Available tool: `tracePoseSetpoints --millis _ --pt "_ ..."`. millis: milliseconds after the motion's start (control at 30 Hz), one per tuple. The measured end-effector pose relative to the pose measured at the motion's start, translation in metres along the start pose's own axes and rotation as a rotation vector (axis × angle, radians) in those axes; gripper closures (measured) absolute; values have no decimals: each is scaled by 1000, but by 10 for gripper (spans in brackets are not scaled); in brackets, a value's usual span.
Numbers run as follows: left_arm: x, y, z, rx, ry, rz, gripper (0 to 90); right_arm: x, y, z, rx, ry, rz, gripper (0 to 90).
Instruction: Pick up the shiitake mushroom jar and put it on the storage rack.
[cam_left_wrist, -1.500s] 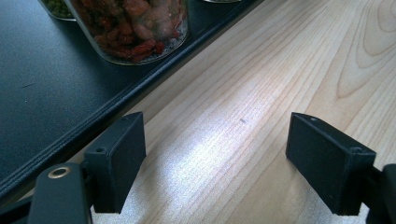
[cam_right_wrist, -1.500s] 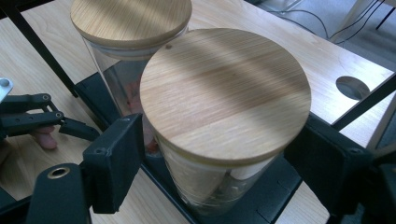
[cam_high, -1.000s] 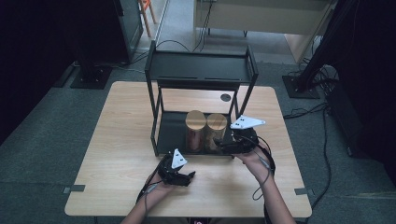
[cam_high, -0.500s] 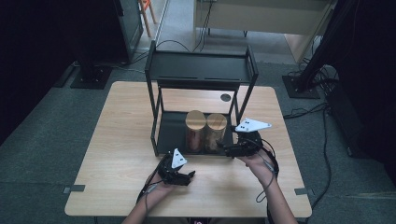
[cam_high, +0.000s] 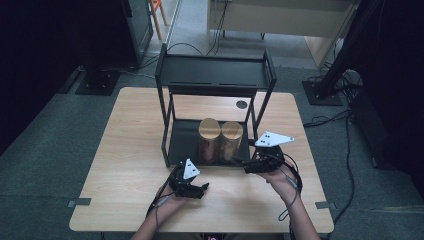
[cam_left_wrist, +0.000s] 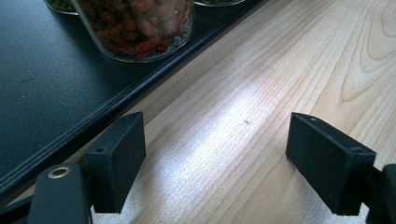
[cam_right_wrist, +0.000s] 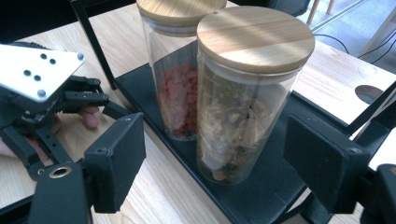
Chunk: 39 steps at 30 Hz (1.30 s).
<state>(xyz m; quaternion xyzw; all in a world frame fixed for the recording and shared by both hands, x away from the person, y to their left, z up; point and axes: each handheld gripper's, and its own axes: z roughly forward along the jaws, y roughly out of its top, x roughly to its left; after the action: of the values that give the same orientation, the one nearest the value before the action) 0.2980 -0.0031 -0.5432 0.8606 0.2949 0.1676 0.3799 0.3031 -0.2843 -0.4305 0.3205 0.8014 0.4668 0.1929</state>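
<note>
From the high view, two jars (cam_high: 220, 141) with wooden lids are seen side by side on the bottom tray of a black rack (cam_high: 215, 75) on the table (cam_high: 125, 150). The left gripper (cam_high: 202, 189) is held low over the table before the rack; the right gripper (cam_high: 246, 166) is pointed at the right-hand jar.

In the left gripper view, the jaws are spread over bare wood beside the tray edge.

In the right gripper view, the jaws are spread, with the nearer jar (cam_right_wrist: 243, 93) between them but apart from them.
</note>
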Motion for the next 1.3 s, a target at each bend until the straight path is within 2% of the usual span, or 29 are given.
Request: tracePoseSetpoints --millis 200,467,700,900,1033,1300 --pt "0 0 0 2 -13 4 202 0 -6 -3 -12 6 2 209" --pt "-1 0 0 0 -3 14 202 -2 -12 -7 -30 27 7 209" --pt "-1 0 -1 2 -2 14 202 4 -16 -9 -29 45 -21 209" --pt "-4 0 -1 -6 -3 51 202 4 -20 -14 -58 58 -17 209" --pt "-3 0 -1 -6 -4 33 202 6 -24 -16 -66 64 -33 209" --pt "-3 0 -1 -5 -1 34 202 8 -30 -14 -67 75 -39 209"
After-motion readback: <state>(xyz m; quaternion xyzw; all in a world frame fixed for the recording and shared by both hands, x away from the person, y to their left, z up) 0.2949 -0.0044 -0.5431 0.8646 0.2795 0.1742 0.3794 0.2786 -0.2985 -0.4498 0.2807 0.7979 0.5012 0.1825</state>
